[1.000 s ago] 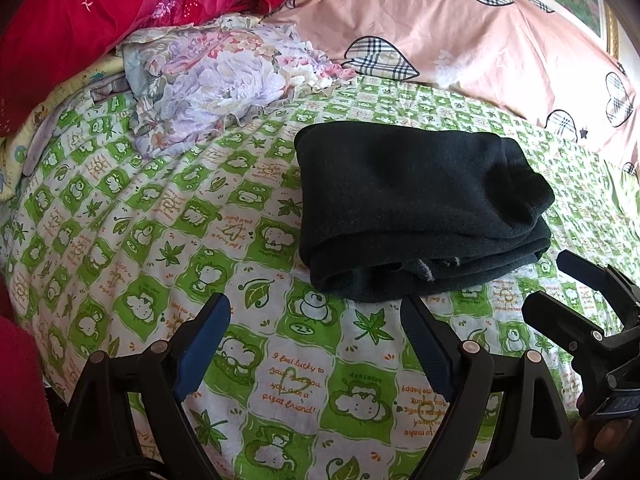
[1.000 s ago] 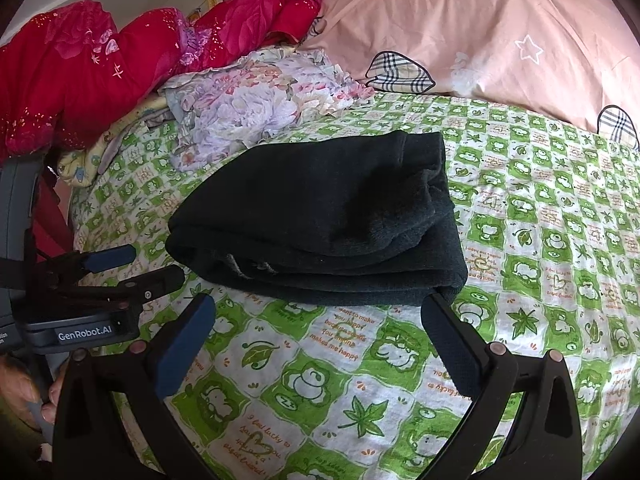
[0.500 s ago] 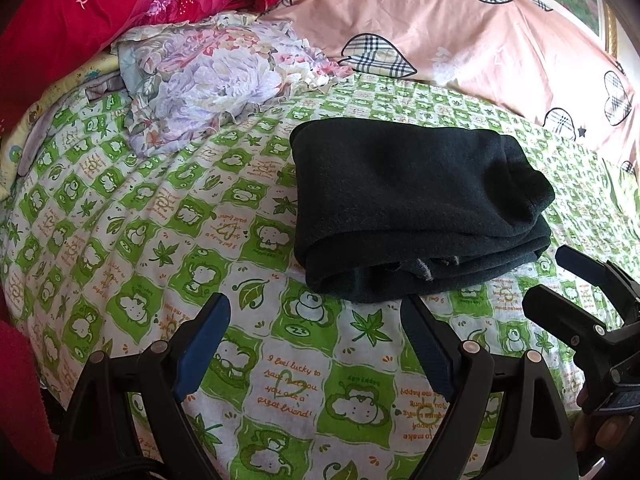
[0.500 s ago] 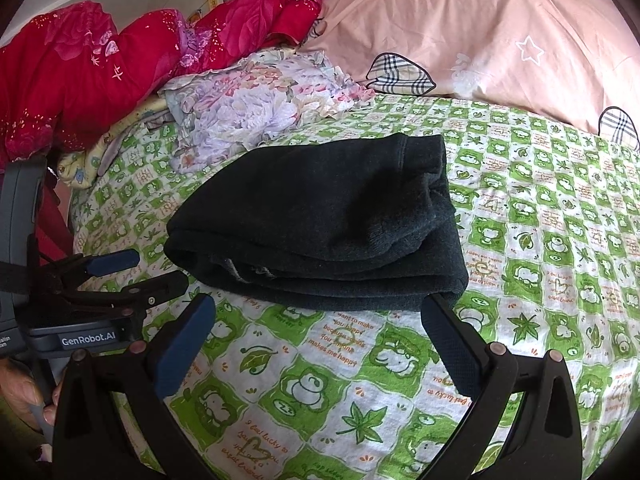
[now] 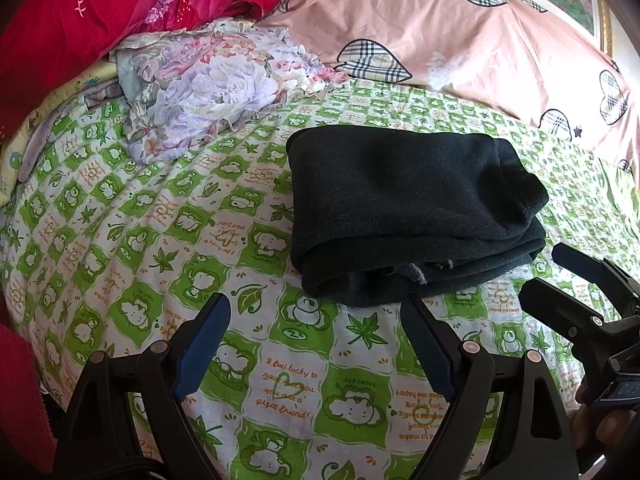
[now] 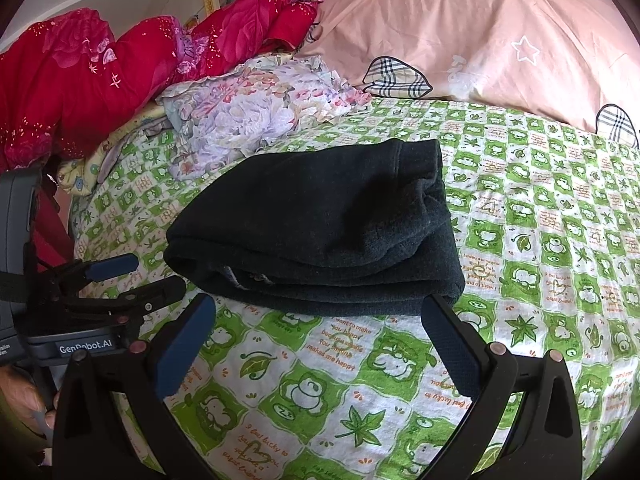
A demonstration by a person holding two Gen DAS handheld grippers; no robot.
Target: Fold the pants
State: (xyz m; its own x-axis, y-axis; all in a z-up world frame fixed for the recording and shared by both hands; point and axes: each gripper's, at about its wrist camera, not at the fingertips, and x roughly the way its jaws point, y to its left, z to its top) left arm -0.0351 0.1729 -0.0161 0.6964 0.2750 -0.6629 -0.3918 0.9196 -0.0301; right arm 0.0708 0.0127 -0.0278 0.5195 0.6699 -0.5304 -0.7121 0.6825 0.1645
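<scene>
Dark green-black pants (image 5: 408,208) lie folded in a thick stack on the green and white patterned bedsheet (image 5: 160,220); they also show in the right wrist view (image 6: 320,232). My left gripper (image 5: 316,312) is open and empty, just short of the stack's near edge. My right gripper (image 6: 320,312) is open and empty, its tips close to the stack's near edge. The right gripper shows at the right of the left wrist view (image 5: 560,276), and the left gripper shows at the left of the right wrist view (image 6: 140,276), open.
A floral cloth (image 5: 208,92) lies crumpled behind the pants to the left. A red quilt (image 6: 100,76) is heaped at the back left. A pink quilt with plaid hearts (image 5: 460,32) lies along the back. The bed's edge drops off at the left.
Both grippers have shifted slightly; the pants sit a little farther left and higher in the views. Nothing was taken hold of or let go.
</scene>
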